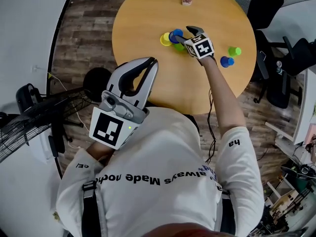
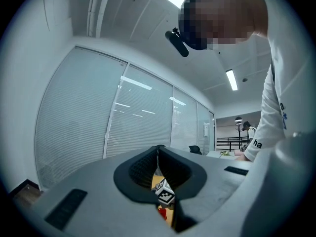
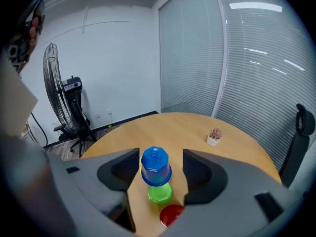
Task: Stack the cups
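Note:
An upside-down blue cup (image 3: 156, 167) stands between the jaws of my right gripper (image 3: 159, 157). The jaws are open, with a clear gap on the cup's right side. A green cup (image 3: 160, 193) and a red cup (image 3: 171, 215) sit just nearer the camera. In the head view this gripper (image 1: 183, 35) reaches over the table's middle to the blue cup (image 1: 176, 35), with a yellow cup (image 1: 165, 39) touching its left and the green cup (image 1: 178, 47) below. My left gripper (image 1: 152, 62) is shut and empty, held up near the chest.
A second green cup (image 1: 235, 51) and a second blue cup (image 1: 226, 61) stand apart at the right of the round wooden table (image 1: 158, 83). A small potted plant (image 1: 186, 0) is at the far edge. A fan (image 1: 29, 127) stands left, office chairs (image 1: 281, 58) right.

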Motion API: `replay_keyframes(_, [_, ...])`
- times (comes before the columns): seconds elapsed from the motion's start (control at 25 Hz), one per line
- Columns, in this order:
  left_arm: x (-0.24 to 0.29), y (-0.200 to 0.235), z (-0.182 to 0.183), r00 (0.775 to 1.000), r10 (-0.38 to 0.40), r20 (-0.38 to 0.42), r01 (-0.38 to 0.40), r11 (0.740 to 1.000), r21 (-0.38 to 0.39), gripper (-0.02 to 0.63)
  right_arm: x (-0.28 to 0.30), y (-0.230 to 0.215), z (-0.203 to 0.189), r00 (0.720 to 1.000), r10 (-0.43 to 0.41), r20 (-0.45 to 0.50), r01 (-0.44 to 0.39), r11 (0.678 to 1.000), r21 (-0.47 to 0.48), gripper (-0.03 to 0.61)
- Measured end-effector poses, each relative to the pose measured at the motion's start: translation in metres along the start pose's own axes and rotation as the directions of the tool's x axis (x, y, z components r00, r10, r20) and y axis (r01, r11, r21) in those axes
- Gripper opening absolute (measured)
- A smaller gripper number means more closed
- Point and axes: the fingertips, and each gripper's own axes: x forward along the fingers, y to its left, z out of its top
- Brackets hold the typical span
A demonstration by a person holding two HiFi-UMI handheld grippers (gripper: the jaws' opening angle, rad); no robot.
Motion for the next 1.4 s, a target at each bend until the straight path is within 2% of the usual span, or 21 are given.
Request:
replay_keyframes(0.24, [0.013, -0.021, 0.0, 0.998, -0.064, -0.001, 0.064, 0.998, 0.008, 0.032, -0.034, -0.022, -0.013, 0.996, -0.072, 0.047, 0.07, 0.997, 0.042, 0.275])
replay_keyframes(0.6, [0.03, -0.054, -0.001, 0.991, -0.135, -0.005, 0.135, 0.991, 0.003, 0.032, -0.09, -0.066, -0.074, 0.975, -0.219, 0.027, 0.214, 0.97, 0.114, 0.275])
replay_keyframes(0.88, [0.043, -0.076, -0.005, 0.983, -0.182, -0.019, 0.183, 0.983, 0.026, 0.032, -0.125, -0.097, -0.12, 0.956, -0.295, -0.005, 0.291, 0.942, 0.168, 0.273])
replay_keyframes(1.4, [0.072, -0.108, -0.008, 0.981, -0.188, -0.054, 0.19, 0.981, 0.029, 0.032, -0.163, -0.143, -0.21, 0.923, -0.373, -0.089, 0.384, 0.891, 0.243, 0.248])
